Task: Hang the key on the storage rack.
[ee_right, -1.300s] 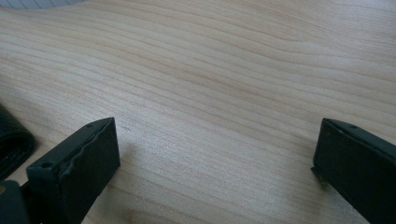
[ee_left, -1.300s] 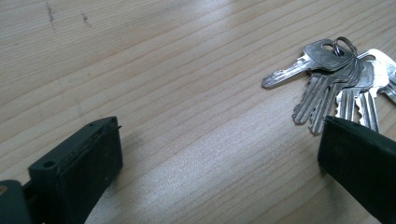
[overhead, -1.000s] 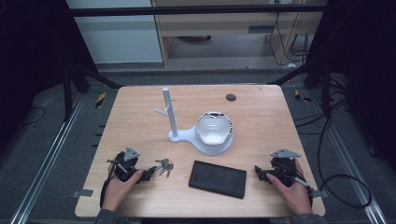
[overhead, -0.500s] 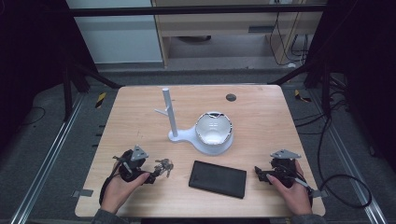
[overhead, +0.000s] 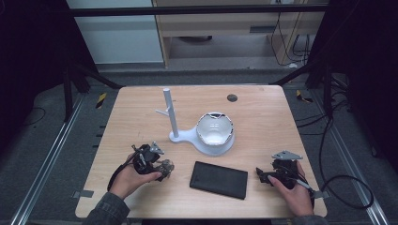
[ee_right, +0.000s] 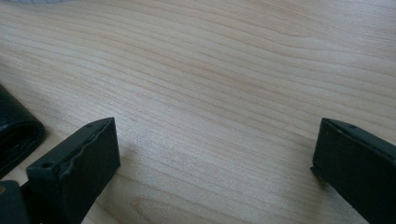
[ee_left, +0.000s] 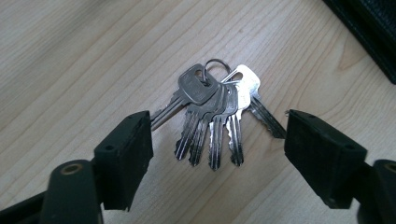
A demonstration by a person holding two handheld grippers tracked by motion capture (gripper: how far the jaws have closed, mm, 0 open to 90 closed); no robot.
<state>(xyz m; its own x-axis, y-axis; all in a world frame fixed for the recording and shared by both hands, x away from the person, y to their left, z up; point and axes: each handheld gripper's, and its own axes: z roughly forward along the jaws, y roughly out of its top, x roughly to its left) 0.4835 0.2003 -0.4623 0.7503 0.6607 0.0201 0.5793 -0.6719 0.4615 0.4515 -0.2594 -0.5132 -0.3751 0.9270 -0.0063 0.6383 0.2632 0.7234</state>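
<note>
A light wooden counter (overhead: 141, 112) with rounded corners and a small dark round hole (overhead: 232, 98) near its far edge stands on grey carpeted floor (overhead: 37, 154). Metal rails (overhead: 44, 164) run along both sides. Beyond it stand a white cabinet panel (overhead: 117, 33) and a pale wooden shelf unit (overhead: 220, 18). Black cables (overhead: 347, 187) trail on the floor. The edges are dark.

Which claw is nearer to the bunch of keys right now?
Left. The left claw is open with the keys between its jaws; the right claw sits beyond the black case.
</note>
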